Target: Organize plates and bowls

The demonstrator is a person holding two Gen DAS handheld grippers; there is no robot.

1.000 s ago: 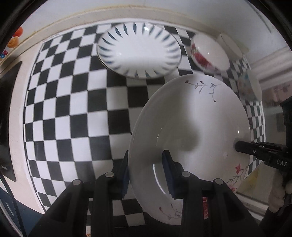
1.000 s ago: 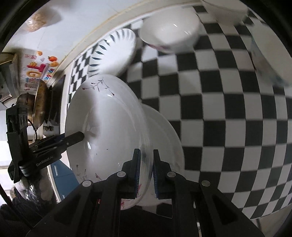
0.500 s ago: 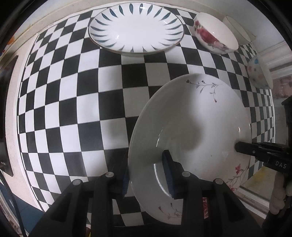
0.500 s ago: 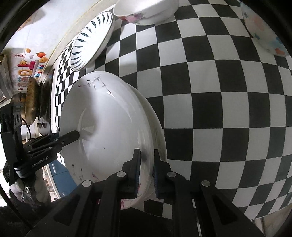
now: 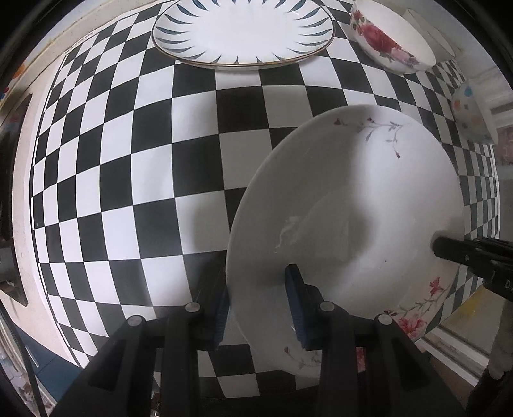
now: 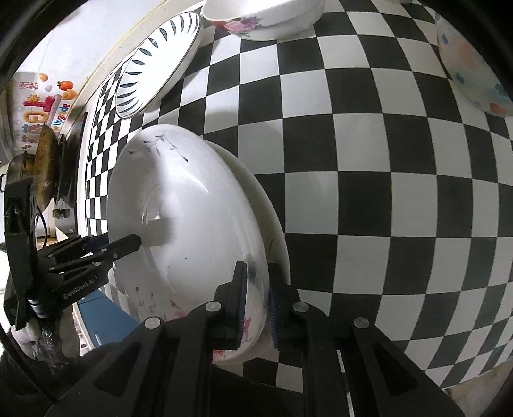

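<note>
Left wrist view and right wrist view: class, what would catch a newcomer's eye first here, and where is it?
The big white floral plate fills the near foreground, gripped at opposite rims by the left hand-held gripper and the right hand-held gripper. Under it spreads the black-and-white checkered tablecloth. At the far edge sit a blue-petal plate and a rose bowl.

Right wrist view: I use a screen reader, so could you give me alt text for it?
The right gripper clamps the rim of a white flowered plate, with the left gripper at its opposite edge. They are over a black-and-white checkered table with a blue-striped plate, a rose bowl and a dotted bowl.
</note>
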